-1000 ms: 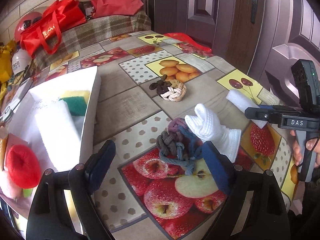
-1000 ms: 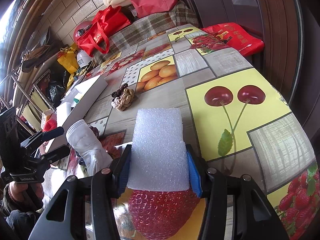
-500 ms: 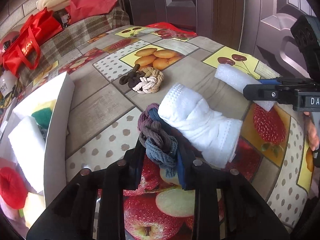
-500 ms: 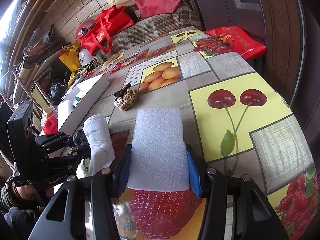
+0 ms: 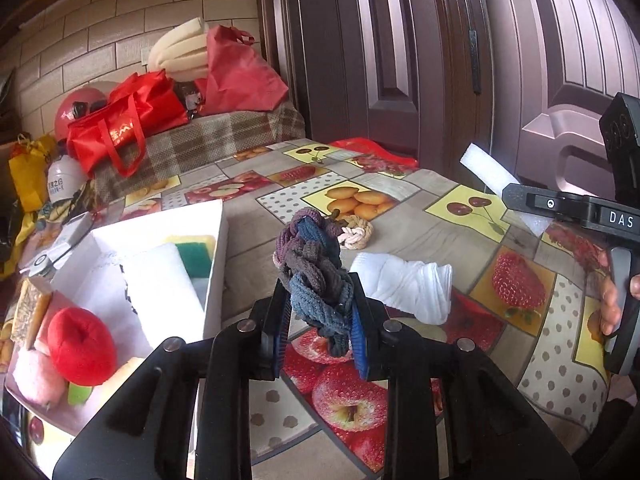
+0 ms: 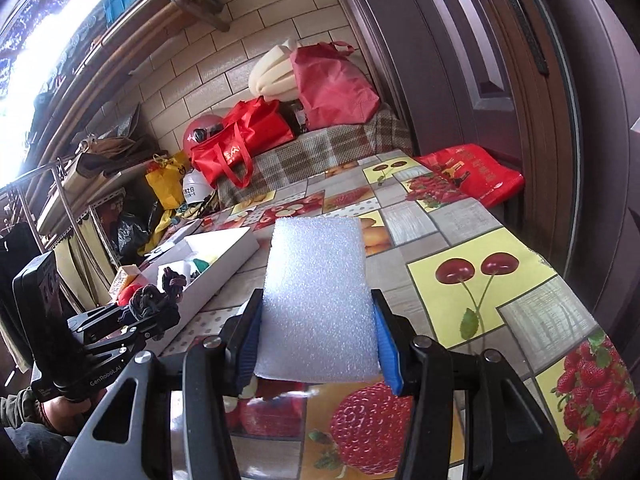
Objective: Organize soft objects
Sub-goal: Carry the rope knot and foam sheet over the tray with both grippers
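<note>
My left gripper (image 5: pixel 320 320) is shut on a braided bundle of dark blue, brown and purple cloth loops (image 5: pixel 314 272) and holds it lifted above the table. My right gripper (image 6: pixel 316 340) is shut on a white foam pad (image 6: pixel 316 300), also lifted; the pad shows in the left wrist view (image 5: pixel 496 184) too. A white rolled glove (image 5: pixel 404 286) and a cream braided knot (image 5: pixel 356 234) lie on the fruit-print tablecloth (image 5: pixel 400 208). A white box (image 5: pixel 212 280) at the left holds a white foam block, a green-yellow sponge and a red ball (image 5: pixel 80 344).
A plaid-covered bench with red bags (image 5: pixel 120 124) stands behind the table. A dark wooden door (image 5: pixel 400 60) is at the far right. A red bag (image 6: pixel 472 172) lies at the table's far corner. Shelves with clutter (image 6: pixel 92 184) stand to the left.
My left gripper closed on the braided bundle and lifted it off the table, leaving the white glove lying. My right gripper raised the foam pad off the table.
</note>
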A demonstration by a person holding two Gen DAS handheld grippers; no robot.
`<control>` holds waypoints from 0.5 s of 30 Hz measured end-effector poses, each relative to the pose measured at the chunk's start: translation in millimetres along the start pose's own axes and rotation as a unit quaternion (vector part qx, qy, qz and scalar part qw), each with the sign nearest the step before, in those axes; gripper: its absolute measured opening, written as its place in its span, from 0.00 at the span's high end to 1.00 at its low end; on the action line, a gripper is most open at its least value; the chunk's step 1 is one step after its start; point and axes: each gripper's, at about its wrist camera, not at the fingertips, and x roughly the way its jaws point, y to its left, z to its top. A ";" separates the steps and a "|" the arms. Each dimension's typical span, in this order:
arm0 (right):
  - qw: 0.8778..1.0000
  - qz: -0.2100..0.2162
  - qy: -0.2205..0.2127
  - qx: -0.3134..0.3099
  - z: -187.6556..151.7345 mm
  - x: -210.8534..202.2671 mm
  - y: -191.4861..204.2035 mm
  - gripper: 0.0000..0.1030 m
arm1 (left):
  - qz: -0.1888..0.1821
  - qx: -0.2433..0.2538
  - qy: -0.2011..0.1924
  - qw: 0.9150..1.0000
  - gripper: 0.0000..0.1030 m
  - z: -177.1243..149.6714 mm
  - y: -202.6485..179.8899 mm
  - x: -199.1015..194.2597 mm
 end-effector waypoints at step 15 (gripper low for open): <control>0.993 0.071 0.036 -0.092 -7.2 47.8 90.7 0.51 | 0.085 -0.074 -0.025 0.993 0.75 -25.3 85.6 -38.7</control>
